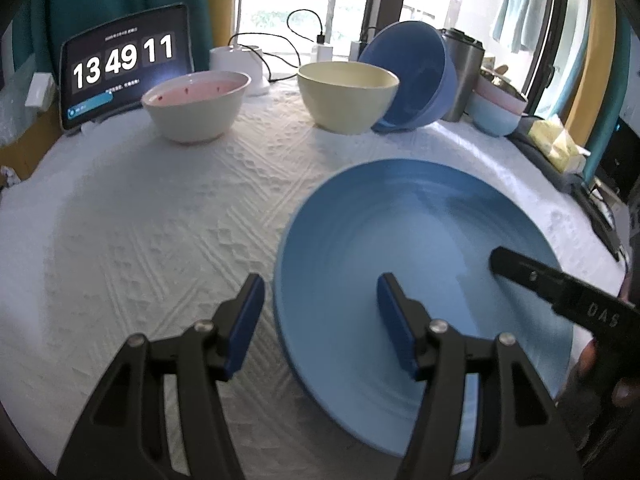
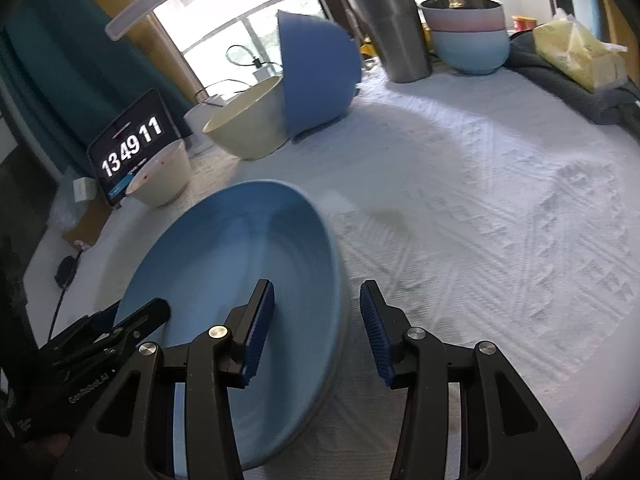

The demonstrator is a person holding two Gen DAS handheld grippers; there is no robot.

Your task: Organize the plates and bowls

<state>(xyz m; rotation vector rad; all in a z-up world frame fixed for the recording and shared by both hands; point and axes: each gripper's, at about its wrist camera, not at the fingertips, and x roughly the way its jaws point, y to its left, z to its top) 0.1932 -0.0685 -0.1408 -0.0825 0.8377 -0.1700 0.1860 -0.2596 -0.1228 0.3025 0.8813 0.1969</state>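
Blue plate (image 1: 400, 248) sits flat on the white textured cloth (image 1: 160, 220), and both grippers straddle its rim! Left gripper (image 1: 324, 320) stands wide, one pad over the plate, one outside, nothing pinched. Right gripper (image 2: 318, 332) is parted too, rim in the gap, pads clear. Risk: a shallow bite could let the slick rim slip free, or a nudge could topple the dark blue bowl (image 1: 416, 80) leaning on the cream bowl (image 1: 348, 96). Tablet (image 1: 124, 80) reads "13 49 11".
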